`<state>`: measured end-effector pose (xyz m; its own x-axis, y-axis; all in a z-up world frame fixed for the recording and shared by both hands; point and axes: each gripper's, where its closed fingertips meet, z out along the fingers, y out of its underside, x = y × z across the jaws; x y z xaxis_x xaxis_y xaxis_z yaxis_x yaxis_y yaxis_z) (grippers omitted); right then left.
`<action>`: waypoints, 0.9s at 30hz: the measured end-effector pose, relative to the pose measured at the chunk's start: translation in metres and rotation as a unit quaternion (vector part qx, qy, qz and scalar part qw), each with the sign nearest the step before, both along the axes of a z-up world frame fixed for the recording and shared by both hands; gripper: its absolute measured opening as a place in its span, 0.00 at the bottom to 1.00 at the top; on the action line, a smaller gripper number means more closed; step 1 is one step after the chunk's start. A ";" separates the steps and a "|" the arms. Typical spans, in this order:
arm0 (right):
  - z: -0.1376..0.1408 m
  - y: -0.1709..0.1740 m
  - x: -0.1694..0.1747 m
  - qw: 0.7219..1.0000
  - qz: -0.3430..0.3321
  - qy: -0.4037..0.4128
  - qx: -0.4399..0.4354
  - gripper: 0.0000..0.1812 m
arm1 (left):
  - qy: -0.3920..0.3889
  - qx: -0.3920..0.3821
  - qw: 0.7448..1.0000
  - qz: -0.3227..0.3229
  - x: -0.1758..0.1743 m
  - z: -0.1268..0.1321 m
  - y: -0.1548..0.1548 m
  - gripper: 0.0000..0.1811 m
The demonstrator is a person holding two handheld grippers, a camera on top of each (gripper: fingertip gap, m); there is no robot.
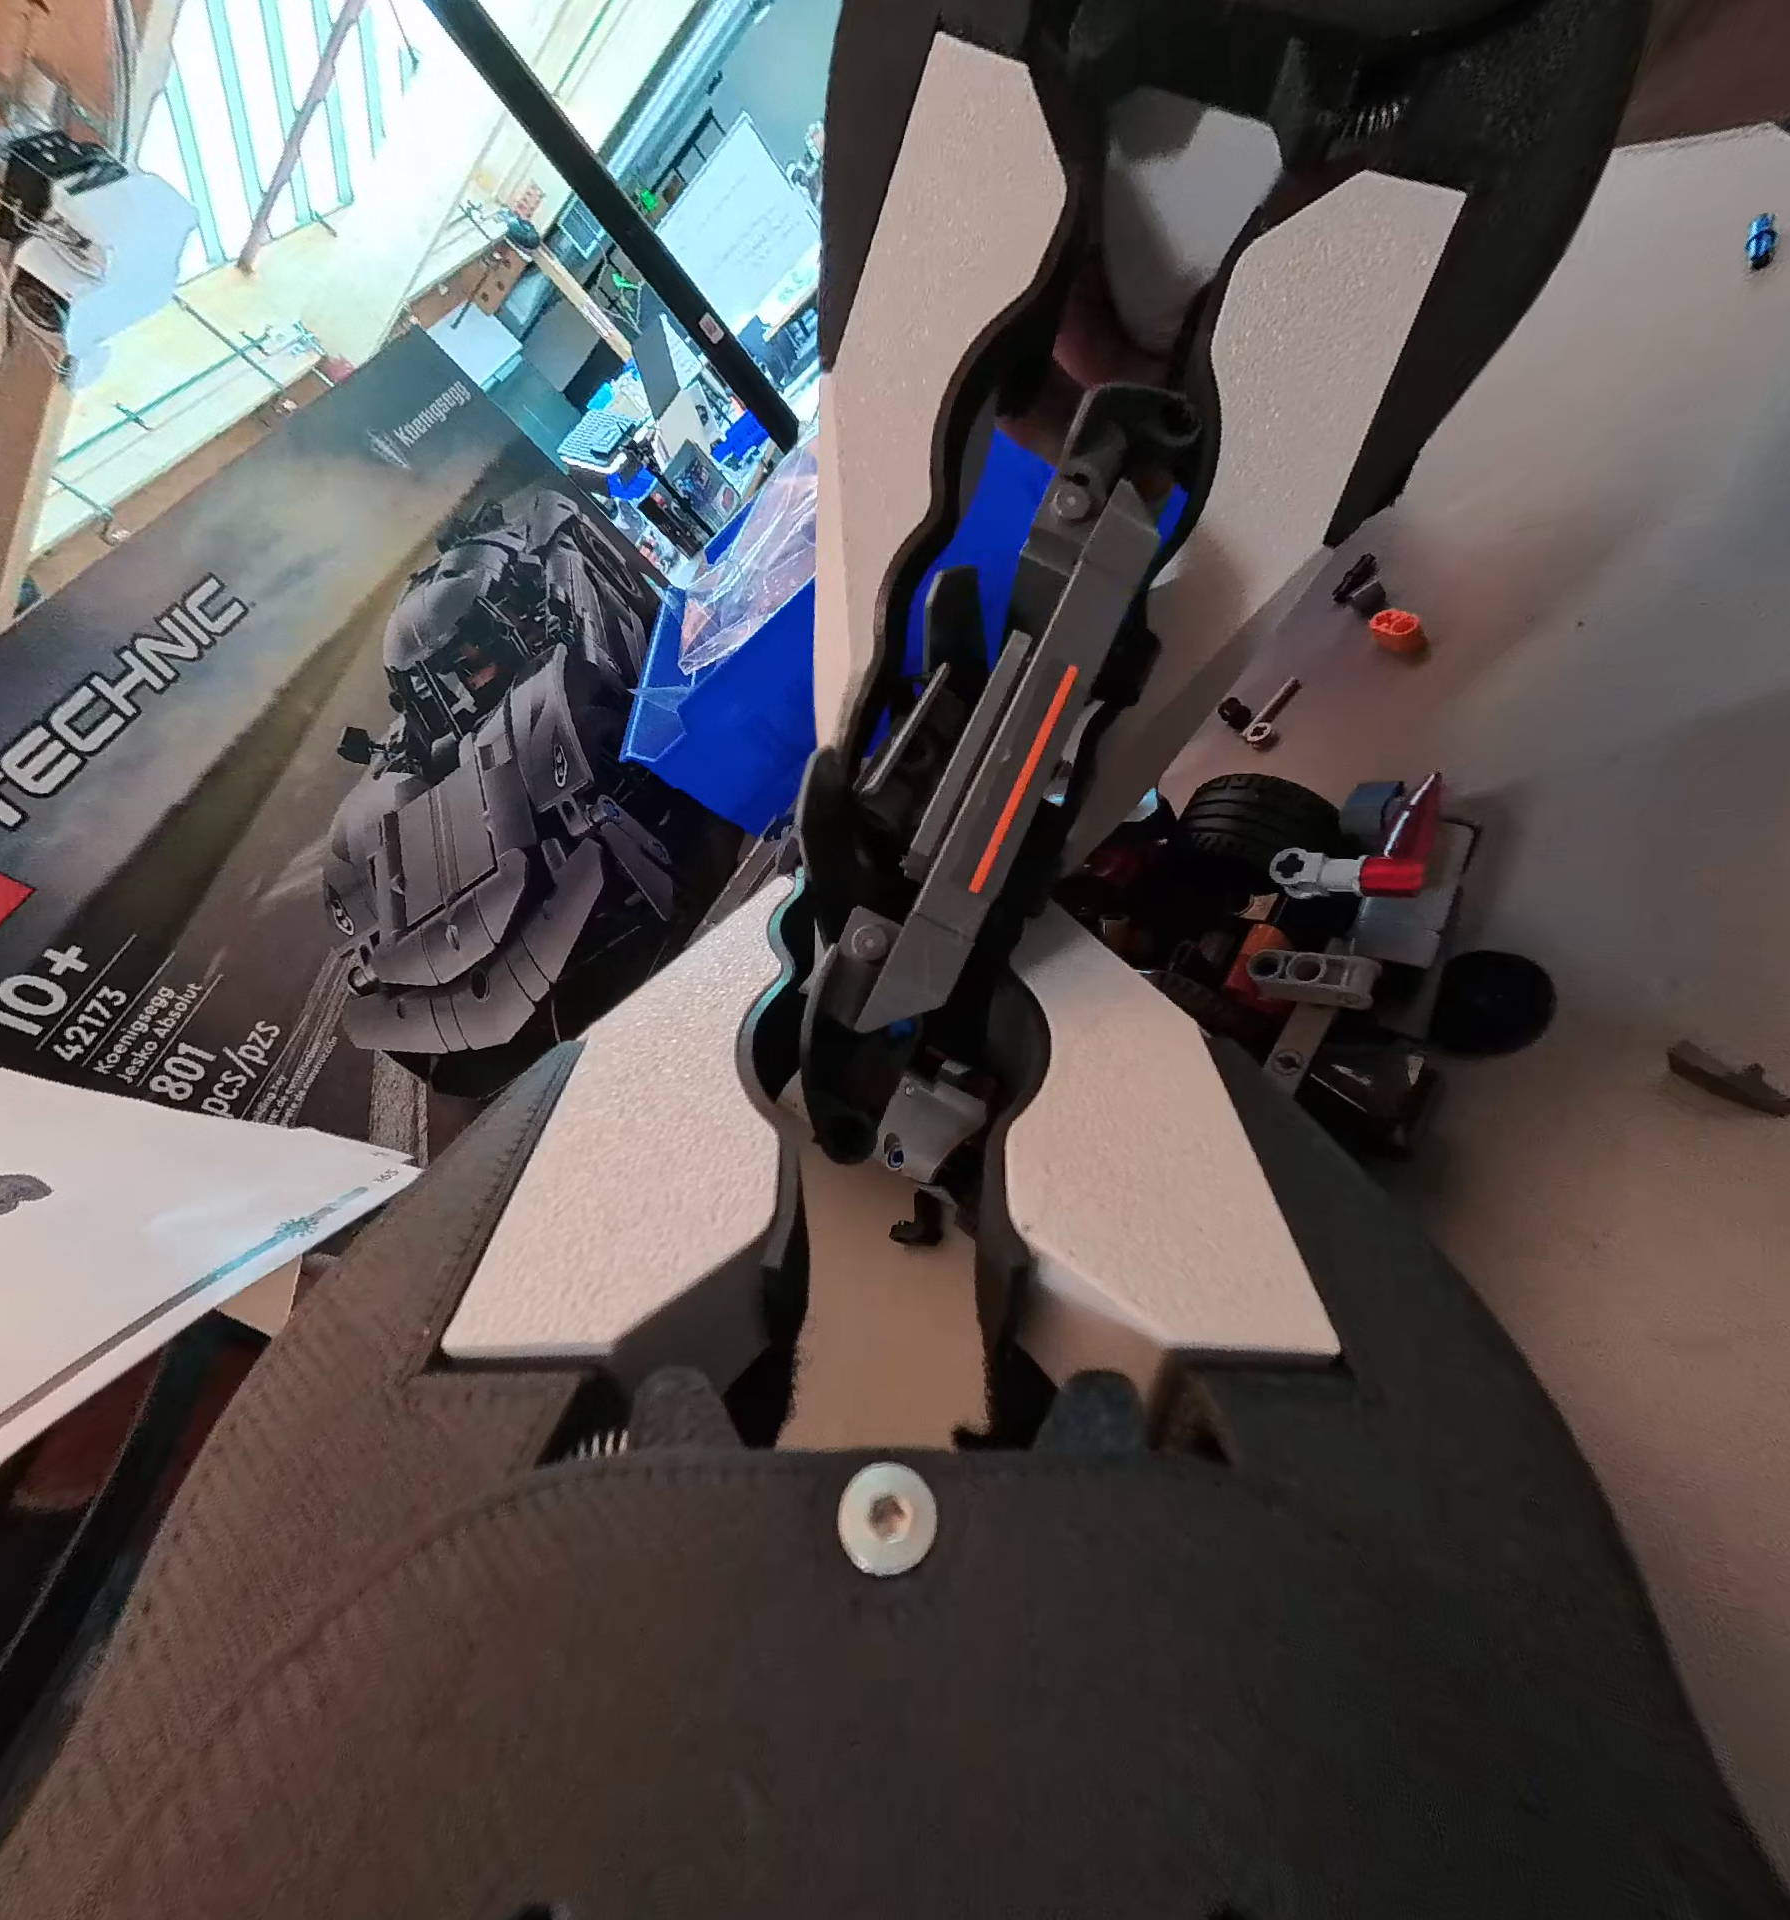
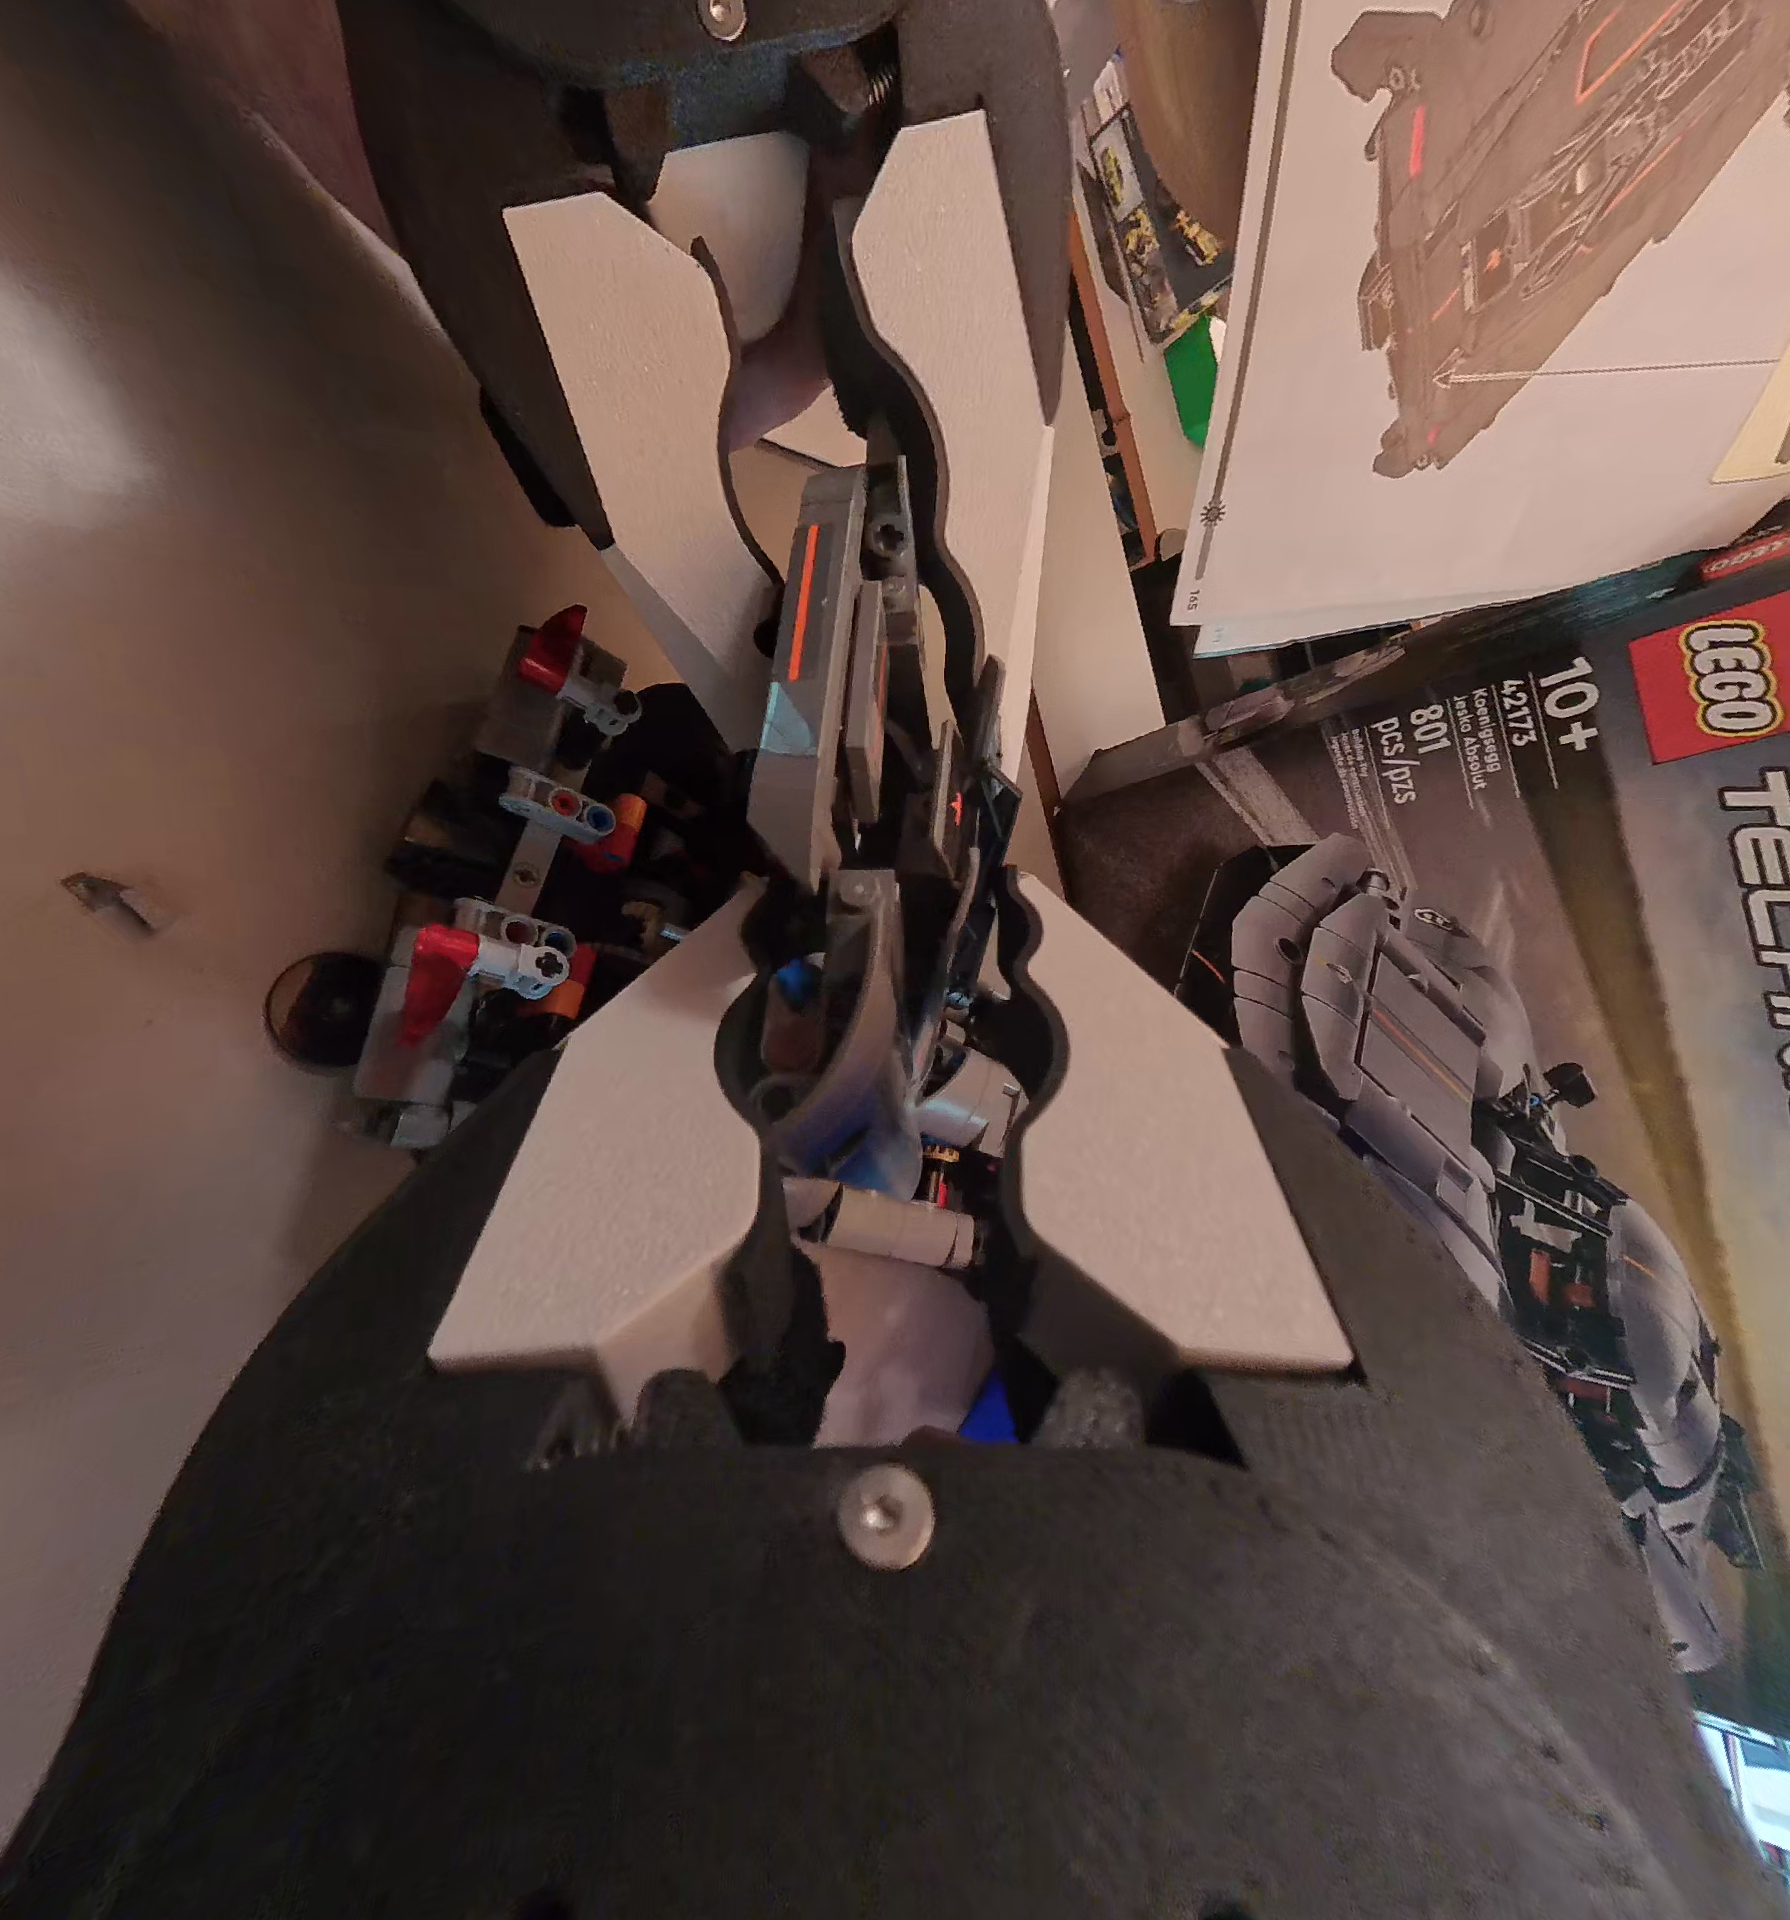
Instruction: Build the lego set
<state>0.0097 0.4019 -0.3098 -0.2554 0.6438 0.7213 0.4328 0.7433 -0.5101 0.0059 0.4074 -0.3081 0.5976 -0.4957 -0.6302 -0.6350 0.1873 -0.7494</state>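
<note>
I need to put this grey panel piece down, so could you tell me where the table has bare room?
Bare table lies to the right of the half-built car, past the small dark piece. It is crowded to the left, where the box, booklet and blue tray sit.

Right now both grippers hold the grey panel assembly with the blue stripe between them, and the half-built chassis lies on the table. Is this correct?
Not quite: the stripe on the grey panel assembly is orange, not blue, as the left wrist view shows. The rest holds: the left gripper and right gripper both grip it, and the half-built chassis lies on the table.
</note>
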 end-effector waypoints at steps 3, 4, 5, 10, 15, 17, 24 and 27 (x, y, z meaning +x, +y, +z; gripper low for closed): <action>0.001 -0.001 0.002 1.000 0.005 -0.001 -0.005 0.20 | 0.001 -0.007 1.000 -0.003 0.001 0.000 0.000 0.16; 0.001 -0.001 0.002 1.000 0.006 -0.001 -0.006 0.19 | -0.002 -0.014 1.000 -0.004 0.000 0.000 0.000 0.16; 0.001 -0.001 0.003 1.000 0.008 -0.001 -0.009 0.19 | 0.000 -0.018 1.000 -0.006 0.000 0.001 0.000 0.16; 0.000 -0.003 0.002 1.000 0.015 -0.002 -0.003 0.18 | 0.006 -0.023 1.000 -0.007 0.000 0.001 0.001 0.16; 0.002 -0.003 0.002 1.000 0.021 0.001 -0.013 0.16 | -0.009 -0.029 0.999 -0.010 0.000 0.002 0.001 0.16; 0.001 -0.005 0.002 0.999 0.030 0.002 -0.029 0.17 | -0.018 -0.037 0.999 -0.015 0.000 0.000 0.001 0.16; 0.001 -0.006 0.002 0.998 0.040 0.001 -0.039 0.17 | -0.018 -0.046 0.998 -0.025 0.000 -0.002 -0.001 0.15; 0.001 -0.006 0.001 0.999 0.038 0.000 -0.038 0.17 | -0.019 -0.043 0.999 -0.022 -0.001 -0.001 0.000 0.15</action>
<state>0.0108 0.3962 -0.3086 -0.3046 0.6755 0.6715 0.3770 0.7329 -0.5663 0.0045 0.4070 -0.3095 0.5971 -0.5731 -0.5614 -0.5981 0.1483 -0.7876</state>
